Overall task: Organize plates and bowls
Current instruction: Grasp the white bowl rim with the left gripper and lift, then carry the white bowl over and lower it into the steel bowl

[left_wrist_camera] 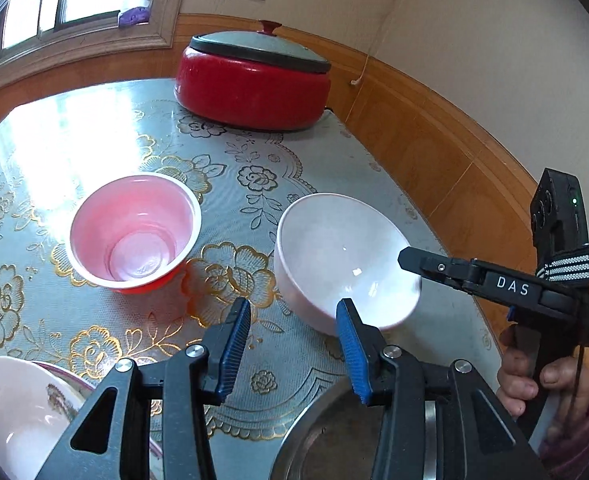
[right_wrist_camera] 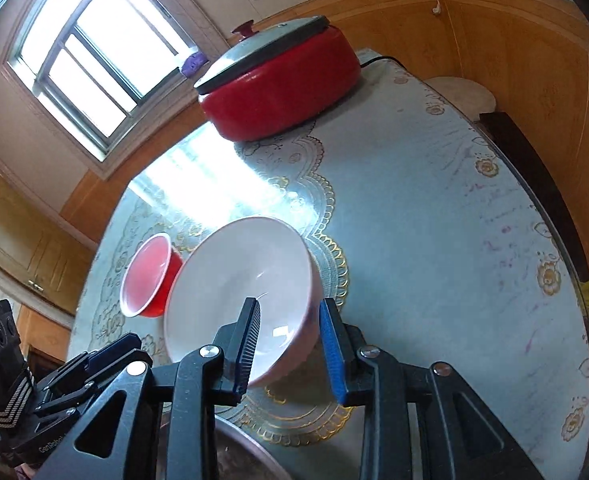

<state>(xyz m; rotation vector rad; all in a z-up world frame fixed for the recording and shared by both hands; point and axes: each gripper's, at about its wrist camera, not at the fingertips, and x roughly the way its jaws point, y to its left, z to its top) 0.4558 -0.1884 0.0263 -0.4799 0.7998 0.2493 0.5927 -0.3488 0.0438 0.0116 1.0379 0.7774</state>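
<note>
A white bowl (left_wrist_camera: 342, 256) (right_wrist_camera: 238, 292) sits on the table, tilted. My right gripper (right_wrist_camera: 288, 344) is open with its fingers straddling the bowl's near rim, one finger inside and one outside; it also shows in the left wrist view (left_wrist_camera: 408, 260) at the bowl's right rim. A red bowl with a pink inside (left_wrist_camera: 134, 232) (right_wrist_camera: 148, 280) stands to the left of the white bowl. My left gripper (left_wrist_camera: 294, 348) is open and empty, just in front of both bowls. A white patterned bowl on a plate (left_wrist_camera: 18, 408) is at the lower left.
A red electric pot with a grey lid (left_wrist_camera: 254, 76) (right_wrist_camera: 278, 80) stands at the table's far end. A metal basin (left_wrist_camera: 334, 440) (right_wrist_camera: 238, 460) lies under the grippers. The flowered tablecloth (right_wrist_camera: 434, 240) runs to the right edge, beside a wooden wall.
</note>
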